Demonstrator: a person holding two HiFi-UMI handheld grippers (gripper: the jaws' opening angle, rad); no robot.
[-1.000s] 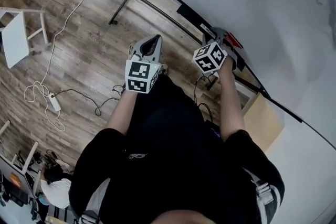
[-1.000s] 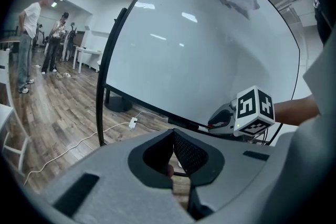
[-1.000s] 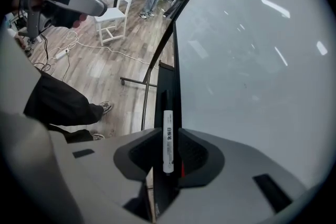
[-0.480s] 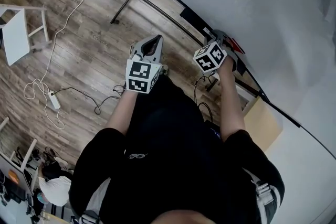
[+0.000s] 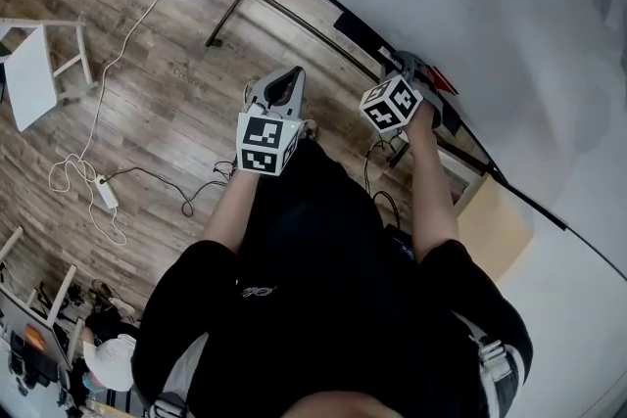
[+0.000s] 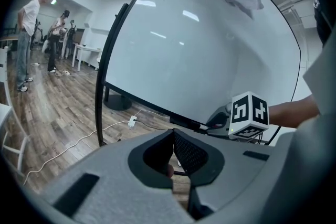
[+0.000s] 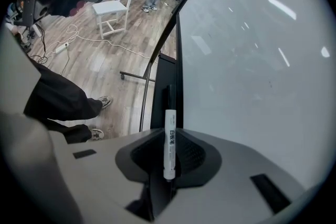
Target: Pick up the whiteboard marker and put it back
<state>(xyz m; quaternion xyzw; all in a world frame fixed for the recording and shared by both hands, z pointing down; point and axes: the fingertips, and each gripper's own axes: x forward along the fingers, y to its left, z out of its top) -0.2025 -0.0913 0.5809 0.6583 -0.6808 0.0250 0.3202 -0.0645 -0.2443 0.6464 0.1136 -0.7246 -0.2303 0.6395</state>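
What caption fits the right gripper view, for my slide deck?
Right gripper shut on a whiteboard marker, close beside the whiteboard.

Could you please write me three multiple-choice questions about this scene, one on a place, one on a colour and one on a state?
1. Where is the whiteboard marker?
A. On the floor
B. Between the right gripper's jaws
C. On a chair

2. What colour is the marker's barrel?
A. White
B. Red
C. Green

3. How do the left gripper's jaws stand?
A. Wide apart
B. Shut on a cable
C. Together, holding nothing

Answers:
1 B, the right gripper view shows it clamped there.
2 A, the labelled barrel is white.
3 C, the left gripper view shows them meeting.
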